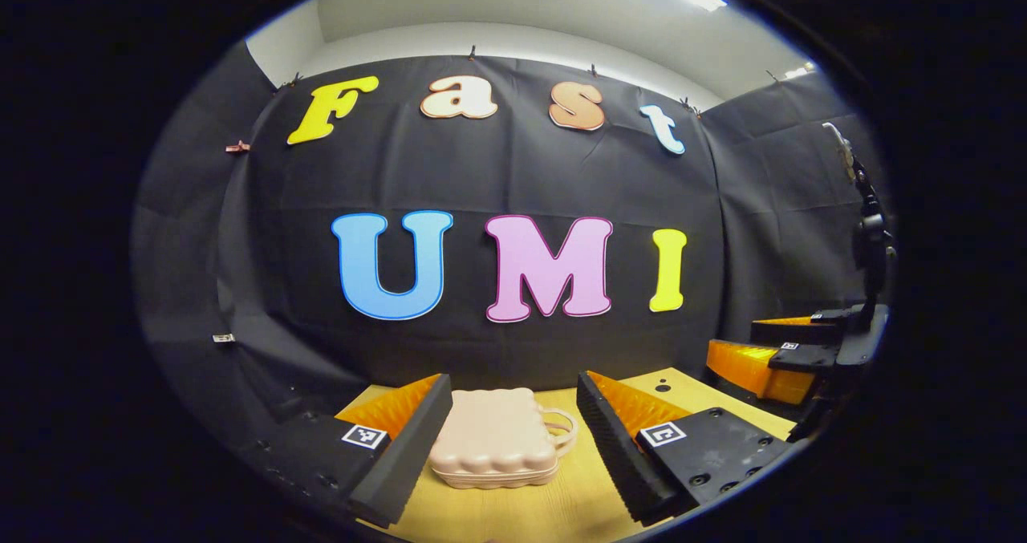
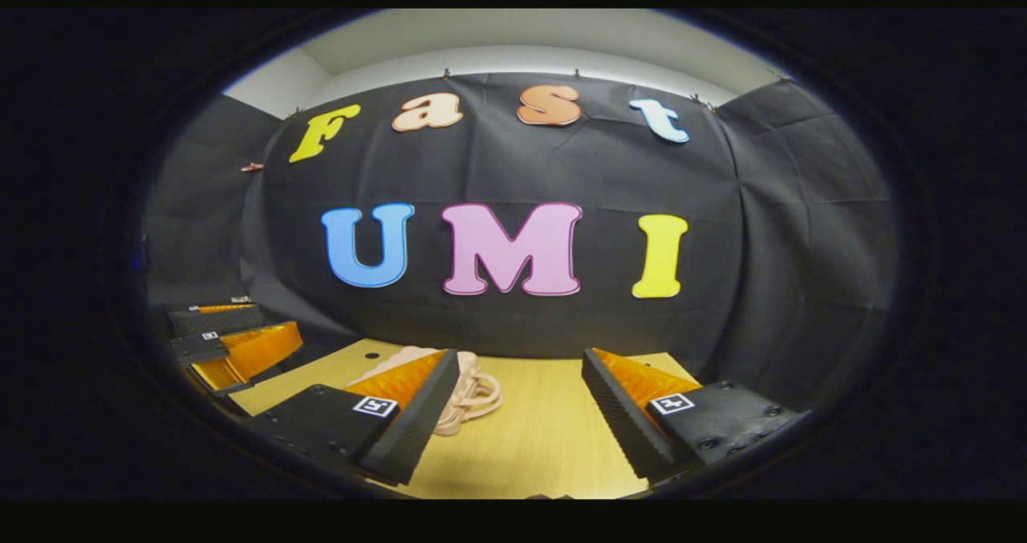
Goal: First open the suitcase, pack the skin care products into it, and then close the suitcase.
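Left tool (image 1: pixel 509 435) sits low over the tabletop (image 1: pixel 562 511), fingers spread wide w/ nothing between the pads. Straight ahead at 12 o'clock, just beyond the tips, lies the suitcase (image 1: pixel 493 439): small, pale pink, scalloped shell, flat on its side, lid shut, seam running round the lower edge. Its loop handle (image 1: pixel 562 431) sticks out at abt 3 o'clock, toward the left tool's right finger. Farther off at 2–3 o'clock in the left gripper view is the right tool (image 1: pixel 790 350), hovering apart from the case.

Right tool (image 2: pixel 521 415) also spread, empty, low above the tabletop. In the right gripper view the suitcase (image 2: pixel 469 386) is at abt 11 o'clock, partly hidden behind that tool's left finger, handle (image 2: pixel 481 391) facing the cam. Left tool (image 2: pixel 229 338) shows farther off at 9–10 o'clock. Booth wall at the back.

No skin care products visible in these pics; can't say where they are.

Judgement: task is at the very start, case not yet opened. Shell looks like hard moulded plastic: prob light, stiff, smooth and a bit slippery, so it may skate on the wood if pushed from one side. Best bet: one tool steadies the base or pinches the handle, the other hooks the lid edge at the seam on the handle side and lifts. Latch type too small to tell.
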